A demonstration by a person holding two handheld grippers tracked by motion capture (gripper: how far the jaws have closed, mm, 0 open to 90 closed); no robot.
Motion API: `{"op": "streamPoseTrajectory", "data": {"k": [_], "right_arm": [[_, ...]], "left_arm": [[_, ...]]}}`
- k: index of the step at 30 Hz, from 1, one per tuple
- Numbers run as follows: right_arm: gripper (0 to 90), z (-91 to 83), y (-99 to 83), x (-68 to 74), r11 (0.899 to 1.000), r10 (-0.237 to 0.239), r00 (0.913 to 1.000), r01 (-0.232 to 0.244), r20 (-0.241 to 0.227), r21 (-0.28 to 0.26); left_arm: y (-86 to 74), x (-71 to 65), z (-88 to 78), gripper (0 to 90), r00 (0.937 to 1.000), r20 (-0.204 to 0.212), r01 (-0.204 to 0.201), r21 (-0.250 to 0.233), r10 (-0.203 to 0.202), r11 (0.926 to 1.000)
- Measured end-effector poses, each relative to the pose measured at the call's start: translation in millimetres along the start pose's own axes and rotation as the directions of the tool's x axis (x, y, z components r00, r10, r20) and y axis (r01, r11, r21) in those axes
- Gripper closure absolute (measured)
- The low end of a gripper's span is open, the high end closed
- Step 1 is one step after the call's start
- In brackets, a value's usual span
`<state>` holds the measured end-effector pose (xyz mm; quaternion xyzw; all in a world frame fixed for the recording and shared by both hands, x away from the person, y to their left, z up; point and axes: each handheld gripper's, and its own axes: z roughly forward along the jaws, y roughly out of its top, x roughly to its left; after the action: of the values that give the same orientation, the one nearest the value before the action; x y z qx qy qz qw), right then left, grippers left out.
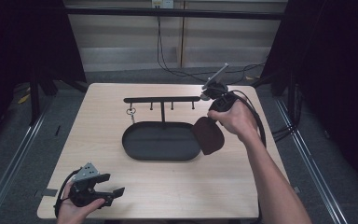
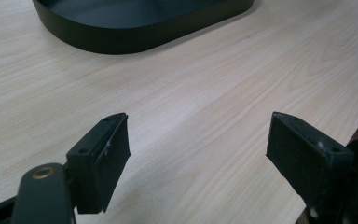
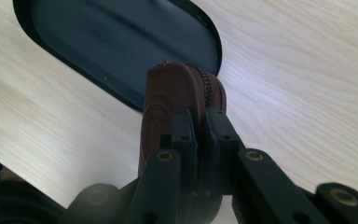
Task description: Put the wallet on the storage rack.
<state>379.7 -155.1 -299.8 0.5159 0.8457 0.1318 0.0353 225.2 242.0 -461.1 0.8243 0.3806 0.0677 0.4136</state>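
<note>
My right gripper (image 3: 199, 122) is shut on a brown zipped pouch (image 3: 168, 100), which hangs from its jaws above the right end of the black oval tray (image 3: 56, 46). From above, the pouch (image 1: 209, 135) dangles below the right gripper (image 1: 214, 114) beside the tray (image 1: 133, 149). A black rack (image 1: 162, 99) with several hooks stands behind the tray, and a small key ring (image 1: 131, 111) hangs on its left hook. My left gripper (image 1: 114, 192) rests open near the table's front left corner. Its jaws (image 2: 198, 158) stand wide apart over bare wood with nothing between them.
The light wooden table (image 1: 223, 186) has bare room in front of the tray and at its right. The tray's near wall (image 2: 135, 39) lies ahead of the left gripper. Cables run over the floor behind the table, and dark curtains flank both sides.
</note>
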Motion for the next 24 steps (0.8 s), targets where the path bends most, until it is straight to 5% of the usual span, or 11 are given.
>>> {"op": "streamPoseTrajectory", "data": {"k": [15,24], "right_arm": [[83.5,14.2,12.7,-4.6,0.996,0.053,0.9949,-0.059,-0.086,-0.066],[83.7,23.3,11.5,-14.9,0.983,0.122,0.9807,-0.141,-0.153,-0.121]], "left_arm": [[0.0,-0.1,-0.3,21.0,1.0000,0.001,-0.004,-0.001,0.004,1.0000],[0.1,0.1,1.0,21.0,1.0000,0.000,-0.003,0.003,0.003,1.0000]]}}
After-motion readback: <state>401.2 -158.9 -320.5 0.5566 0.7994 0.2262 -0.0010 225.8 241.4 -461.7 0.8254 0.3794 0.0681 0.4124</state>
